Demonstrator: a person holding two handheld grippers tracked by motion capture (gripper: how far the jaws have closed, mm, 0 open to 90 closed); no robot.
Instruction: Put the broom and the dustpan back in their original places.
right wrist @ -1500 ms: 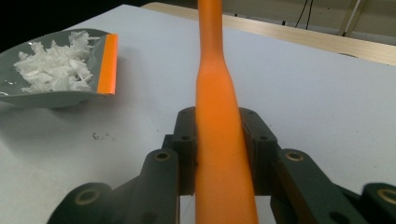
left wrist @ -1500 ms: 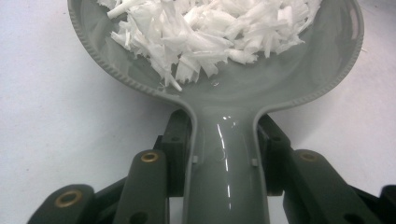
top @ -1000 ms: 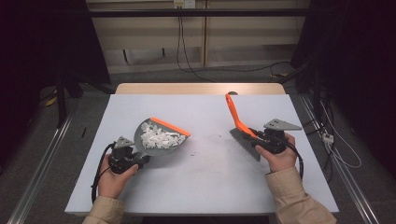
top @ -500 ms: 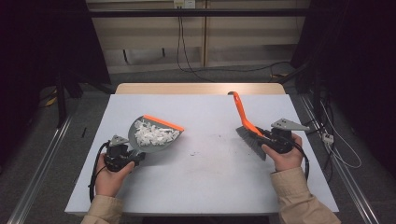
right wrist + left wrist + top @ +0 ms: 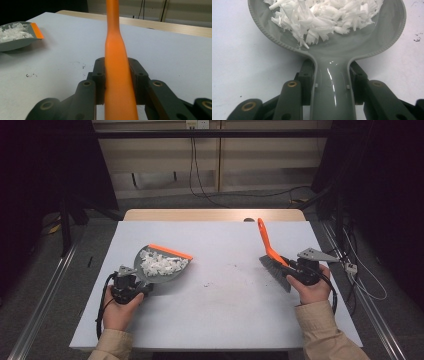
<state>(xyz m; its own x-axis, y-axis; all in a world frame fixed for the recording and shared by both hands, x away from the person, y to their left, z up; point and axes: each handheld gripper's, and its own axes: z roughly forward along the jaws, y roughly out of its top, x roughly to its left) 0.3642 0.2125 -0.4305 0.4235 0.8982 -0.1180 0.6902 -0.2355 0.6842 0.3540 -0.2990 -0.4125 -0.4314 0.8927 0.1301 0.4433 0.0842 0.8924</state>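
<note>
A grey dustpan [image 5: 162, 265] with an orange lip rests on the white table [image 5: 225, 320] at the left, heaped with white shreds [image 5: 159, 263]. My left gripper [image 5: 137, 284] is shut on its handle. In the left gripper view the black jaws clamp the grey handle [image 5: 334, 87] from both sides, and the shreds [image 5: 324, 17] pile up in the bowl ahead. At the right, my right gripper [image 5: 294, 269] is shut on a brush [image 5: 272, 265] with an orange handle [image 5: 265, 240] that slants up and away. The right gripper view has that handle [image 5: 116, 62] pinched between the jaws.
A few small specks [image 5: 220, 282] lie on the table between the dustpan and the brush. The right gripper view has the dustpan [image 5: 17, 35] far off to its left. A wooden edge [image 5: 215, 215] runs along the table's far side, with cables [image 5: 210, 190] on the floor behind.
The dustpan has tipped from a raised tilt to sit flatter and lower on the table. The brush and the right hand have shifted slightly to the right.
</note>
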